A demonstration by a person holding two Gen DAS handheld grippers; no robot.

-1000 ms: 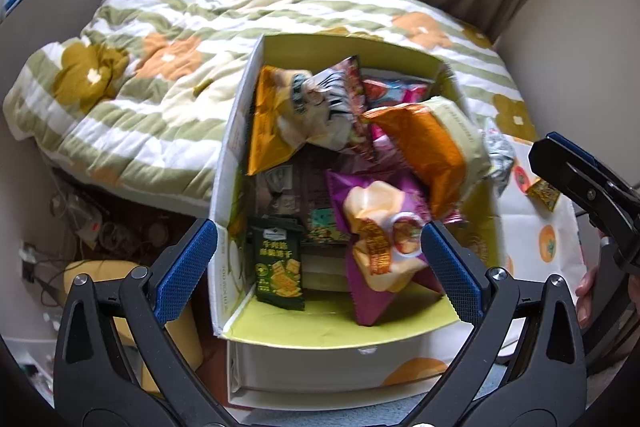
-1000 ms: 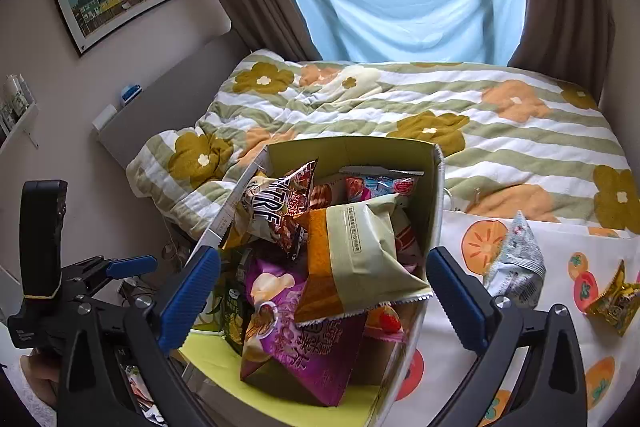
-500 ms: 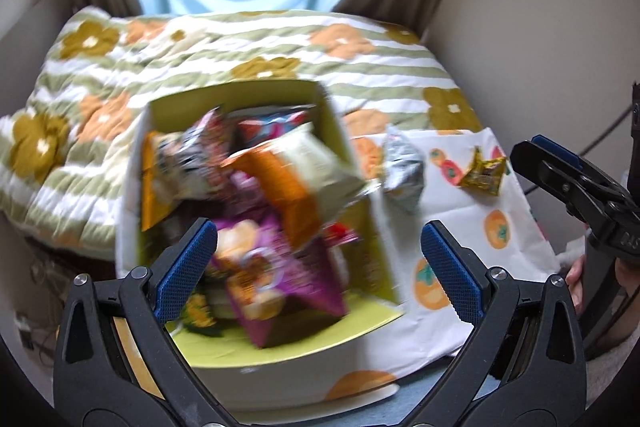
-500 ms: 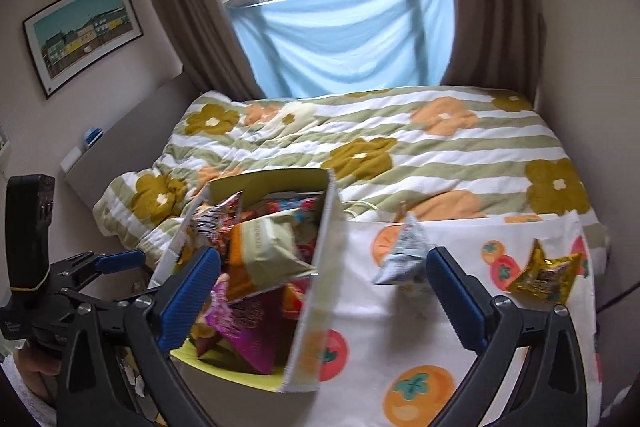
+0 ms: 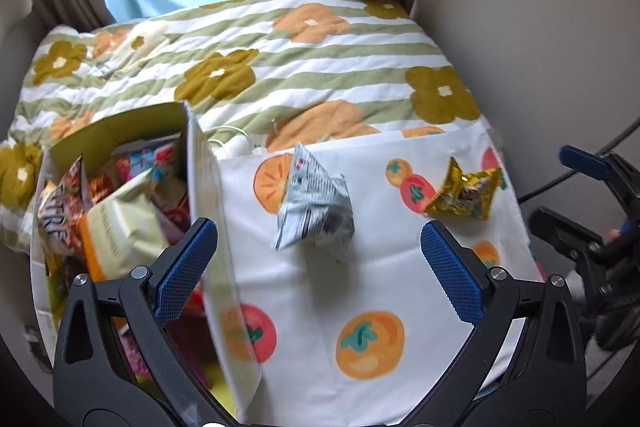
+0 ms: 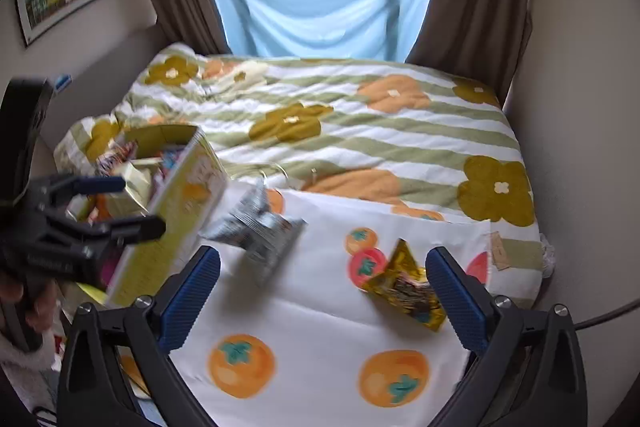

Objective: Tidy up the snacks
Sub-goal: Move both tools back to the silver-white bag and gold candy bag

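On the bed's fruit-print cloth (image 6: 320, 319), a crumpled silver foil snack packet (image 5: 316, 207) lies dead ahead of the wide-open, empty left gripper (image 5: 318, 267); the equally wide right gripper (image 6: 322, 295) faces the gold wrapper (image 6: 408, 291) beside the full cardboard snack box (image 5: 200, 163).

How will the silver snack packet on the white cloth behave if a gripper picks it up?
The silver packet looks crinkled and puffed, so it is probably light and will likely crumple when squeezed. Its glossy foil may slip between the fingers.
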